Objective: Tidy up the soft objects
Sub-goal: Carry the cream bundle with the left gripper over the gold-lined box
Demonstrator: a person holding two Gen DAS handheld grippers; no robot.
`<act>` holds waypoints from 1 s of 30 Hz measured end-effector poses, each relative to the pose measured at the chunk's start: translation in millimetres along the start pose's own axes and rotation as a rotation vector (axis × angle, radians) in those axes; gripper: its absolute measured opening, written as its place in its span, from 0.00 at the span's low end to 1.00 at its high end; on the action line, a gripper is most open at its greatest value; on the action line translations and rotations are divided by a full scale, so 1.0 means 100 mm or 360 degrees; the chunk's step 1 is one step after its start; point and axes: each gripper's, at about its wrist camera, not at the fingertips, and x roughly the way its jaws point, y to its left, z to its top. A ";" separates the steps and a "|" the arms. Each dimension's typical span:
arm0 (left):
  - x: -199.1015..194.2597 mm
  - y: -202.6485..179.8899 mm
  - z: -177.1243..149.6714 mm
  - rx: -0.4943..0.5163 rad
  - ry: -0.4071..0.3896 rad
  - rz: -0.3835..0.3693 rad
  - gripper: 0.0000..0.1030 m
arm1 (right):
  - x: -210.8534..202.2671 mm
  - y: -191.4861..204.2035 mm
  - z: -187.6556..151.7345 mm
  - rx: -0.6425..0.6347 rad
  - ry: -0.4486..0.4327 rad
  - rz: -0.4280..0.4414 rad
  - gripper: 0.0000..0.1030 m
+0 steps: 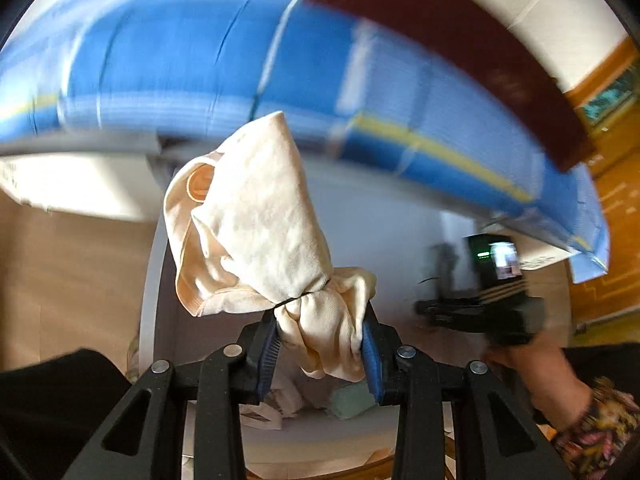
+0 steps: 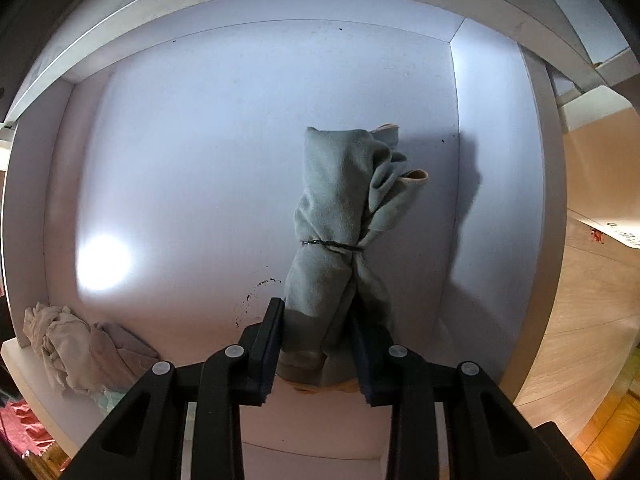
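White panels box in my right view: a drawer [image 2: 256, 152] with a pale floor and low walls, wood flooring showing past its right edge. My right gripper [image 2: 316, 344] is clenched on a green bundle [image 2: 336, 216], a rolled cloth cinched by a thin dark tie [image 2: 328, 245], held over the drawer floor toward the right wall. Whether its far end touches the floor I cannot tell. In the near left corner lies a crumpled pale cloth [image 2: 76, 348] with something pinkish tucked beside it.

My left gripper [image 1: 320, 344] is clamped on a cream bundle [image 1: 256, 224], tied the same way, held up in the air in front of a blurred blue mattress [image 1: 192, 60] and a dark red board [image 1: 460, 40]. Below it I glimpse the drawer rim [image 1: 150, 280] and a green scrap [image 1: 352, 402] inside.

Both bundles look light, limp and compressible; I judge they will sag and swing beyond the tie. Gripping near the tie, where the cloth is densest, seems safest against slipping.

Motion blur smears the left view's background. The other gripper [image 1: 480, 304] shows there only as a dark smear, its fingers unreadable, and my own fingers hide each bundle's near end.
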 end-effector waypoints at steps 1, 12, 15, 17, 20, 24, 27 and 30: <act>-0.10 -0.05 0.02 0.0039 -0.0030 -0.0004 0.35 | -0.01 -0.01 0.00 0.0004 -0.0002 -0.0001 0.31; -1.09 -0.39 0.51 0.0382 -0.0284 -0.0089 0.35 | -0.22 -0.02 0.05 0.0033 0.0017 0.0045 0.31; -1.33 -0.47 0.83 0.0459 -0.0328 -0.0117 0.35 | -0.20 -0.02 0.05 0.0037 0.0020 0.0047 0.31; -1.43 -0.56 1.02 0.0512 -0.0363 -0.0114 0.35 | -0.25 -0.02 0.06 0.0037 0.0021 0.0046 0.31; -1.56 -0.66 1.36 0.0596 -0.0397 -0.0072 0.35 | -0.30 -0.01 0.06 0.0034 0.0023 0.0045 0.31; -1.51 -0.75 1.80 0.0682 -0.0393 0.0001 0.35 | -0.05 -0.01 -0.01 0.0041 0.0023 0.0051 0.31; -1.35 -0.80 2.08 0.0726 -0.0356 0.0072 0.35 | -0.04 -0.02 -0.01 0.0048 0.0022 0.0061 0.31; -1.19 -0.78 2.21 0.0748 -0.0285 0.0121 0.35 | -0.08 -0.03 -0.01 0.0060 0.0020 0.0076 0.31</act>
